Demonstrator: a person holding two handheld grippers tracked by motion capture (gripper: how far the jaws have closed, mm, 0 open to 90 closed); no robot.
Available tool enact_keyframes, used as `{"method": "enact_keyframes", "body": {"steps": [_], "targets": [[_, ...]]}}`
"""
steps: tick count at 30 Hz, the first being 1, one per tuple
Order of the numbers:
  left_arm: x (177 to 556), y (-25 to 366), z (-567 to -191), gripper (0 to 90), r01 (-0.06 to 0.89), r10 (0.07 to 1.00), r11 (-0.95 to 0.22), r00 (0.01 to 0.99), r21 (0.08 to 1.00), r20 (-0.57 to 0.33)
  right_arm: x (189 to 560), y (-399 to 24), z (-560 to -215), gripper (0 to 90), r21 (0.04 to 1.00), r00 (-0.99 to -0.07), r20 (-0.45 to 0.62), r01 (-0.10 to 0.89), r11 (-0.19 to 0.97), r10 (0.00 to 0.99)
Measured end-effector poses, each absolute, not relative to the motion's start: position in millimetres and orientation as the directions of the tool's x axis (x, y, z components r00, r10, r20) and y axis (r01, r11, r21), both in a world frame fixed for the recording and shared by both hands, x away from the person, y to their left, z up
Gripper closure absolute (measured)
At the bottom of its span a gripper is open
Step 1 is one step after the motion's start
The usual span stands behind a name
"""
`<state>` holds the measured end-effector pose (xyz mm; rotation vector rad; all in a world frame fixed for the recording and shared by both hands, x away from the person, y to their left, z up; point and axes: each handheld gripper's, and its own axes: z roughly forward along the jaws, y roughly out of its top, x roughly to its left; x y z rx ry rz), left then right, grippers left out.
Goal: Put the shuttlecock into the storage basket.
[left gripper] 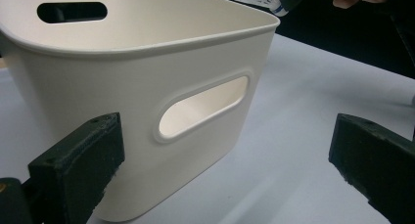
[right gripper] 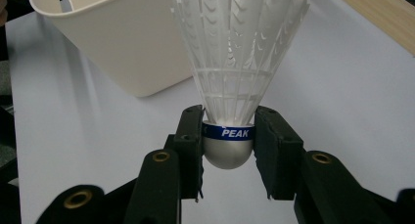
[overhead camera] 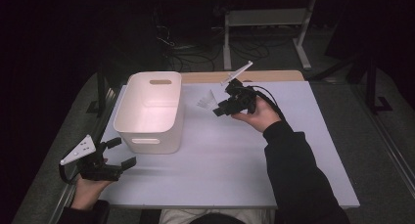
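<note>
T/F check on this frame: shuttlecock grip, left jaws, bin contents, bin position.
1. The right gripper is shut on the shuttlecock at its cork base. True.
2. The left gripper holds the white bin by its handle slot. False: its jaws stand open, apart from the bin.
3. The shuttlecock lies inside the bin. False: it is held above the table, beside the bin.
4. The bin stands upright on the table. True.
</note>
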<state>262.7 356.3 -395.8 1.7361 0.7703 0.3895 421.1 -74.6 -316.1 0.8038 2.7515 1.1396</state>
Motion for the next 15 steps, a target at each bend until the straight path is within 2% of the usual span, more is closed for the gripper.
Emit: {"method": "enact_keyframes", "body": {"steps": [15], "targets": [[263,356,-396,0.0,0.295,0.671,-0.144,0.731,0.945,-0.126,419,-69,-301,63.8,0.701,-0.873,0.131,0.417,0.579,0.47]]}}
